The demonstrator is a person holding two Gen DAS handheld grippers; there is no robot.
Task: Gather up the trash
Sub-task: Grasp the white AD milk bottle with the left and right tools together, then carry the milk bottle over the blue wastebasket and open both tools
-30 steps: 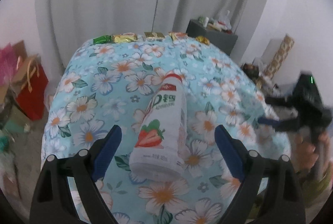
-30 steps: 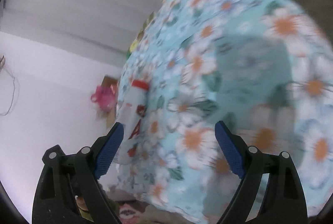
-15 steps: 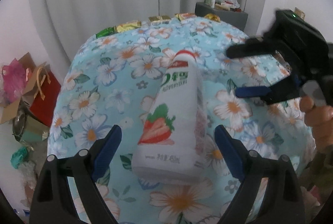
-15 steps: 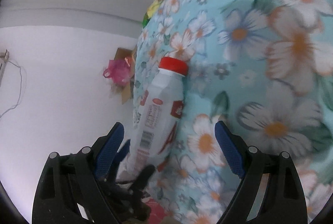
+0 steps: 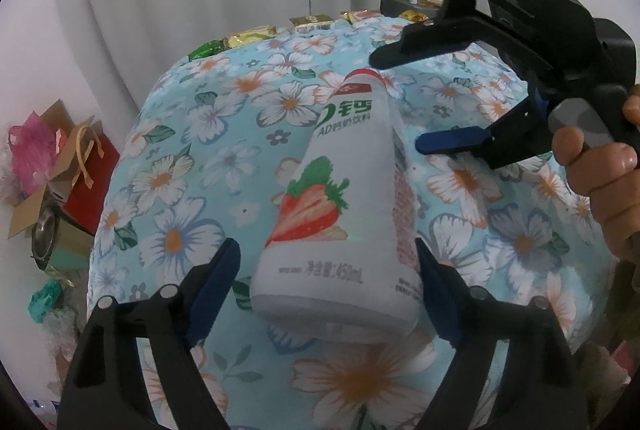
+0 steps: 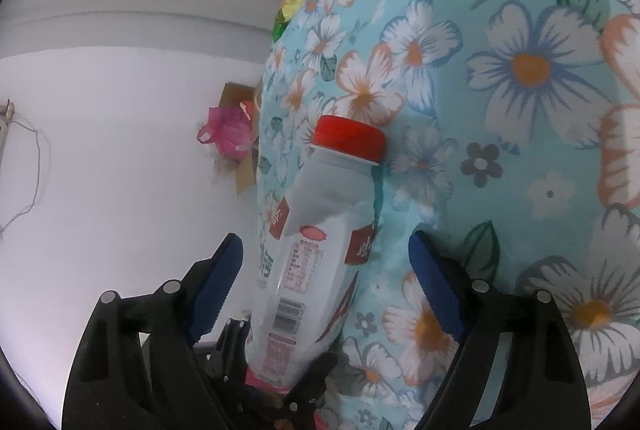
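Where the blue floral tablecloth (image 5: 224,166) spreads over the table, lies flat a white plastic strawberry-drink bottle with a red cap (image 5: 340,214), cap toward the far edge. Straddles its base with blue pads spread wide, both clear of the plastic: left gripper (image 5: 326,284). Reaches in from the right over the neck, likewise spread and pinching nothing: right gripper (image 6: 324,262). Line the far edge, well apart from the bottle: shiny foil wrappers (image 5: 252,34). Bare cloth left of the bottle, up to the table's left edge.
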